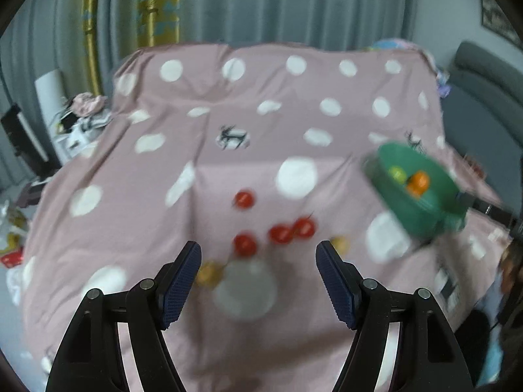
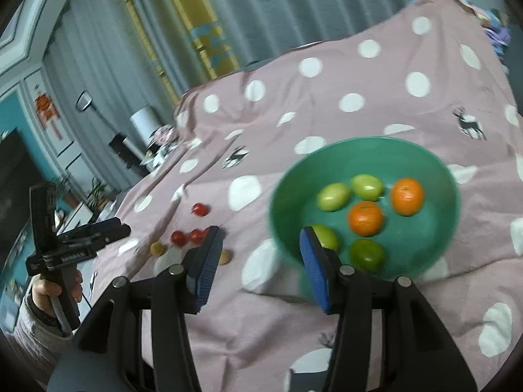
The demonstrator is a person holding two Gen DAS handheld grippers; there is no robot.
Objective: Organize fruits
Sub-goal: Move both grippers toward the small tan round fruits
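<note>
**Loose small fruit on the bed, both hand-held grippers empty**

The bed (image 1: 294,124), under a pink cover with white dots, carries everything. On it, to the right in the left wrist view, sits the green bowl (image 2: 359,163), already holding 2 oranges (image 2: 407,196) and 4 green fruits (image 2: 366,186). In the left wrist view the bowl looks tilted and smeared, so its exact seat there cannot be judged.

Well apart from the bowl, 4 small red fruits (image 1: 281,233) lie loose on the cover, 2 of them touching. About 3 small yellowish fruits (image 1: 209,272) lie just beside them; blur hides what kind they are.

The left hand-held gripper (image 1: 258,281) stands wide open with nothing between its jaws, hanging above the red cluster. The right hand-held gripper (image 2: 258,261) is parted more narrowly, also empty, and its right finger overlaps the bowl's near rim in its own view; contact cannot be told.

The step in hand looks like collecting the loose fruit with the left. To do it well:

- Single out 1 red fruit standing clear of its neighbours.
- Bring the pads down either side at its widest part.
- Close gently, since such fruit is round and probably soft.
- Expect the soft cover to give, so settle low before closing.
- Keep the right clear of the bowl rim.
</note>
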